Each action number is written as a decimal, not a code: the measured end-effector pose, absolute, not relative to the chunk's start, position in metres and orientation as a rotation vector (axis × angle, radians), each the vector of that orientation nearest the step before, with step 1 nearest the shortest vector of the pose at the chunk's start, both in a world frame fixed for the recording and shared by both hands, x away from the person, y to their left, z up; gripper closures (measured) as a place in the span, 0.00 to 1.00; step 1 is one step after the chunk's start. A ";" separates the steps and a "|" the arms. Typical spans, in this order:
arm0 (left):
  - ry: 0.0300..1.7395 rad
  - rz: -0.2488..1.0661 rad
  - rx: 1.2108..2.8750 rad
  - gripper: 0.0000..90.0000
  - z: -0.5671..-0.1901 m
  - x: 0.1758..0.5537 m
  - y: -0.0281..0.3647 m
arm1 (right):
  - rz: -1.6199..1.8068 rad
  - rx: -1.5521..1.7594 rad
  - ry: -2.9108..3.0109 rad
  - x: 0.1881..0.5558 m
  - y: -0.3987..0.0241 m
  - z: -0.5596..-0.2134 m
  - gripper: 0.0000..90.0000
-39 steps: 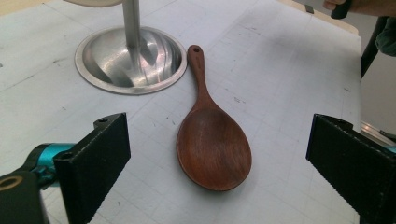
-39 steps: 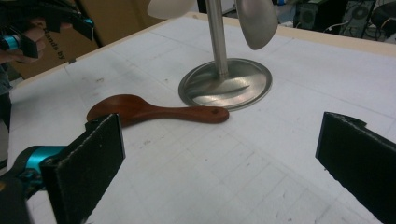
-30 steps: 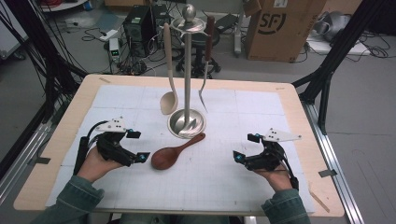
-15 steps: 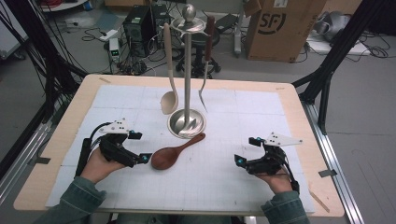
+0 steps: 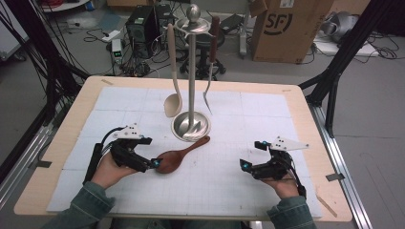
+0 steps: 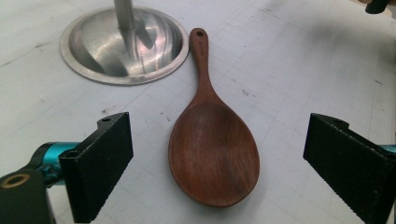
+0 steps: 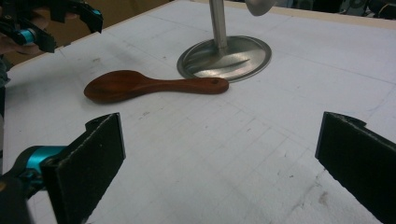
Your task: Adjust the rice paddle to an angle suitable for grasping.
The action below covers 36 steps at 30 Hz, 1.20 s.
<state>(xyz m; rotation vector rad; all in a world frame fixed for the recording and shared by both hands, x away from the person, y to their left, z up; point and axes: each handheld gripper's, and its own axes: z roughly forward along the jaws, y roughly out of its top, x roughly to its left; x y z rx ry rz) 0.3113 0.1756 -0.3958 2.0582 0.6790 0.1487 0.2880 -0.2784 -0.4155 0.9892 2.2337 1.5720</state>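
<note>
Left hand-held gripper [image 6: 215, 154] edged closer, jaws spread around smooth oval wooden spoon [image 6: 212, 149], seemingly untouched.

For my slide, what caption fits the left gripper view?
Open tongs hover around a brown wooden spoon beside a shiny stand base.

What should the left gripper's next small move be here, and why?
Probably ease the left gripper forward and down, then close on the wooden spoon. Its jaws stand open on either side of the spoon's bowl, which lies flat on the mat, handle tip beside the stand's metal base. The right gripper is open and well apart from the spoon, so the left looks set to do the pick.
</note>
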 end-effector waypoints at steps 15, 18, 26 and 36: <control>0.671 0.144 2.098 0.17 -0.403 0.325 0.135 | 1.566 0.986 2.233 0.286 -0.280 -0.417 0.00; 0.657 0.148 2.107 0.19 -0.404 0.328 0.125 | 1.565 0.978 2.238 0.286 -0.279 -0.417 0.00; 0.659 0.141 2.139 0.22 -0.408 0.336 0.103 | 1.565 0.981 2.231 0.285 -0.282 -0.418 0.00; 0.675 0.158 2.139 0.27 -0.410 0.347 0.090 | 1.561 0.980 2.235 0.285 -0.282 -0.419 0.00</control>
